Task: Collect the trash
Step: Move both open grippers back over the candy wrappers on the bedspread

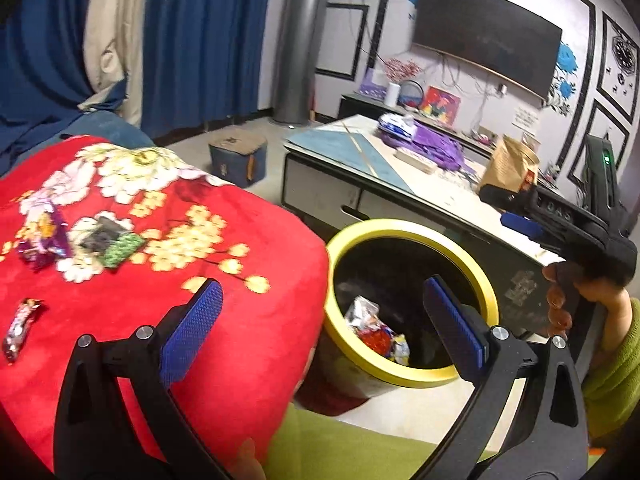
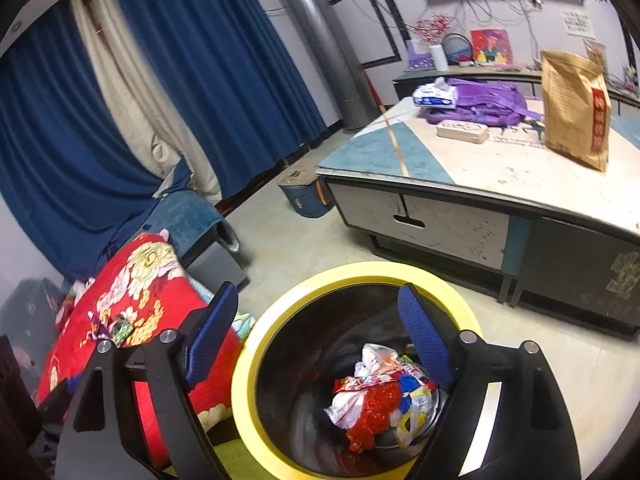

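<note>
Remaining trash lies on the red floral blanket (image 1: 224,248). Three pieces show in the left wrist view: a purple wrapper (image 1: 42,240), a green-and-dark wrapper (image 1: 112,242) just beside it toward 3 o'clock, and a long candy wrapper (image 1: 22,326) apart from both, nearer the camera at the frame's left edge.

Governing relation: from the left gripper (image 1: 320,322) the long candy wrapper lies at about 9 o'clock, the other two at about 10 o'clock. The candy wrapper's long axis runs roughly 1 to 7 o'clock in that view, so the jaws would probably need turning to close across its narrow width.

The yellow-rimmed bin (image 1: 404,227) stands on the floor against the blanket's edge, toward 3 o'clock from the trash. It already holds crumpled wrappers (image 2: 380,396).

Left gripper: released, jaws wide, nothing between the pads. It hangs over the blanket edge and the bin rim, and is the nearer tool to the trash.

Right gripper (image 2: 324,330): released, empty, poised over the bin mouth. From it the blanket pieces (image 2: 116,330) lie well apart at 9 o'clock.

Judgement: the next pick belongs to the left gripper, swinging toward 9 to 10 o'clock.
</note>
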`<state>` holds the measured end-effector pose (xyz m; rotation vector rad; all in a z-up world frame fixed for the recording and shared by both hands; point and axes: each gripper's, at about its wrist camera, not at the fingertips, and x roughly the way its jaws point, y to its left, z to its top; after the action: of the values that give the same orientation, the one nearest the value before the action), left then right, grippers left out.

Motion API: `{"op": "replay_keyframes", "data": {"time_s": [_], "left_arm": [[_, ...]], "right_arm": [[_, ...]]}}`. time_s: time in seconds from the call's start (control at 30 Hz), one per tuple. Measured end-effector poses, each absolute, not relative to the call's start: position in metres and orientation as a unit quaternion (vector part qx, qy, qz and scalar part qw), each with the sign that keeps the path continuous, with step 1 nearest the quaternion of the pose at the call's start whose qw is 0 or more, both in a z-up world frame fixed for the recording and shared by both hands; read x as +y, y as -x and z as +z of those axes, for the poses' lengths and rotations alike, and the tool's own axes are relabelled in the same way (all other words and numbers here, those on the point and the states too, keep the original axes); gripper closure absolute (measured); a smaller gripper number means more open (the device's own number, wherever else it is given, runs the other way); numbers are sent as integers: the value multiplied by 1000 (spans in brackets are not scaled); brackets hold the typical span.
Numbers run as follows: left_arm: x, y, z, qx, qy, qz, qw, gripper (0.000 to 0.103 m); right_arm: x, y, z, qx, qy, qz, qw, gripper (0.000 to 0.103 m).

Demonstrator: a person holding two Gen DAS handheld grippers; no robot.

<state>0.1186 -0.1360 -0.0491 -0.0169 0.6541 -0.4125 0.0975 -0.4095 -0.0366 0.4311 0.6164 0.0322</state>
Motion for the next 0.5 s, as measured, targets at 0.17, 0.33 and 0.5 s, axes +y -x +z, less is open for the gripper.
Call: {"op": "replay_keyframes", "data": {"time_s": [0.17, 0.33, 0.5], "left_arm": [[-121, -113, -40, 302, 18, -183, 935, 11], [-104, -109, -33, 287, 33, -160, 944, 11], [-83, -106, -26, 274, 53, -134, 951, 11]], "right_arm": [[-394, -96, -27, 296, -191, 28, 935, 23], [-374, -95, -23, 299, -173, 50, 937, 23], [-352, -94, -20, 305, -155, 72, 937, 23]]}}
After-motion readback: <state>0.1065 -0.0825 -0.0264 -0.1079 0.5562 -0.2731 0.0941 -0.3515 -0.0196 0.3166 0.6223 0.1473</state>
